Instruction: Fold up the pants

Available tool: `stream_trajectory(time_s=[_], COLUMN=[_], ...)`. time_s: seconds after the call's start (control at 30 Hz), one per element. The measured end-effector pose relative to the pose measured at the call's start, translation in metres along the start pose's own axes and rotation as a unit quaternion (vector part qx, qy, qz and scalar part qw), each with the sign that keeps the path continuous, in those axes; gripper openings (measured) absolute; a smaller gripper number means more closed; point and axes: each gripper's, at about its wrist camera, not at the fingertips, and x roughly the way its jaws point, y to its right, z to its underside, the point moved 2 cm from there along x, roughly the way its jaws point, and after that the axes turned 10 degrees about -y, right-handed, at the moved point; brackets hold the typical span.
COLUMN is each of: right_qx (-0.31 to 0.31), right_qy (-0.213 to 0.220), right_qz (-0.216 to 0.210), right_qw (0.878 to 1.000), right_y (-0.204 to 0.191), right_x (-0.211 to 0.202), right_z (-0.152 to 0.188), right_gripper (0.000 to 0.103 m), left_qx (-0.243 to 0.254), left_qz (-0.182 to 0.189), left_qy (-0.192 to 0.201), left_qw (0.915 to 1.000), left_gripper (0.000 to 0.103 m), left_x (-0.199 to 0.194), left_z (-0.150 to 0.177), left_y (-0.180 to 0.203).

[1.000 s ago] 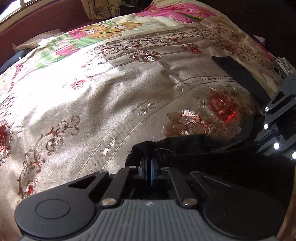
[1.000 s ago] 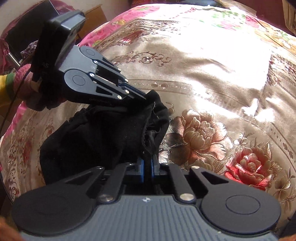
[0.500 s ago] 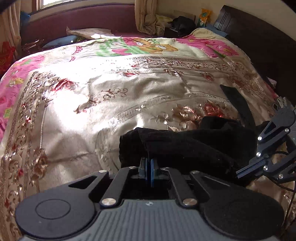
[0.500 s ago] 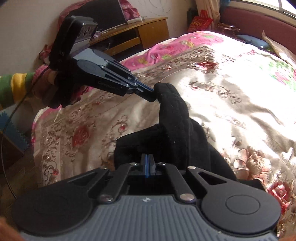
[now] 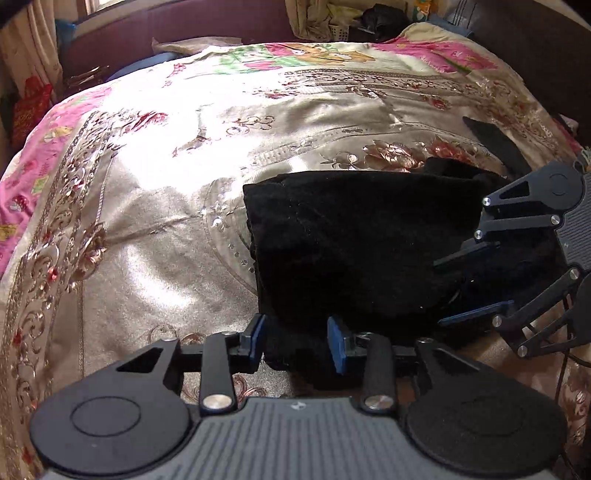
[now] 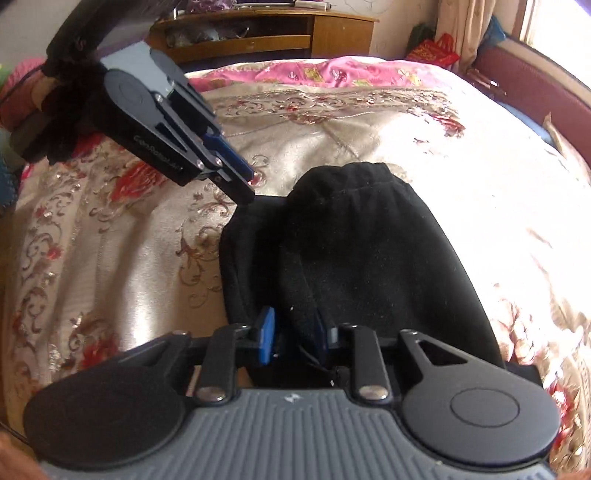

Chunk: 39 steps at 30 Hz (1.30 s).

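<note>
- Black pants (image 5: pixel 354 243) lie folded into a thick bundle on the bed, resting on a gold satin bedspread (image 5: pixel 155 229) with red and pink embroidered flowers.
- Left gripper (image 5: pixel 297 341) has just been opening; its blue pads (image 5: pixel 256 338) stand apart on either side of the bundle's near edge, and the cloth between them lies slack, not pinched.
- Right gripper (image 6: pixel 291 338) has likewise just been opening; a ridge of the black fabric sits between its blue pads (image 6: pixel 266 336) without being squeezed.
- From the right wrist view, the left gripper (image 6: pixel 240 181) hovers with its tips at the bundle's far left corner.
- Waistband end (image 6: pixel 354 173) of the pants faces away from the right gripper.
- Dark red bed surround (image 5: pixel 184 22) runs along the far edge.
</note>
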Motion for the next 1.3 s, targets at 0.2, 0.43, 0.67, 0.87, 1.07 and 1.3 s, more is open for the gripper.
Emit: stream_trajectory(time_s=[0.2, 0.43, 0.67, 0.87, 1.07, 1.3], right_qx=[-0.030, 0.053, 0.084, 0.075, 0.049, 0.110], right_qy=[-0.008, -0.020, 0.024, 0.001, -0.016, -0.016], right_qz=[0.020, -0.003, -0.048, -0.048, -0.031, -0.043], right_qw=[0.999, 0.998, 0.995, 0.996, 0.998, 0.993], right_y=[-0.015, 0.014, -0.003, -0.023, -0.038, -0.021], right_x=[0.041, 0.027, -0.020, 0.003, 0.028, 0.014], right_z=[-0.009, -0.014, -0.016, -0.004, -0.002, 0.001], right_gripper=[0.050, 0.006, 0.006, 0.006, 0.008, 0.022], left_qx=[0.021, -0.003, -0.040, -0.052, -0.042, -0.082], left_qz=[0.011, 0.025, 0.031, 0.011, -0.029, -0.054], left_qy=[0.010, 0.014, 0.041, 0.011, -0.011, -0.002], left_qw=[0.9997, 0.9996, 0.9979, 0.9985, 0.9986, 0.9951], left_gripper=[0.068, 0.055, 0.025, 0.027, 0.029, 0.028], left_x=[0.023, 0.030, -0.019, 0.012, 0.016, -0.007], left_z=[-0.020, -0.026, -0.004, 0.023, 0.036, 0.044], left_y=[-0.002, -0.007, -0.013, -0.011, -0.015, -0.017])
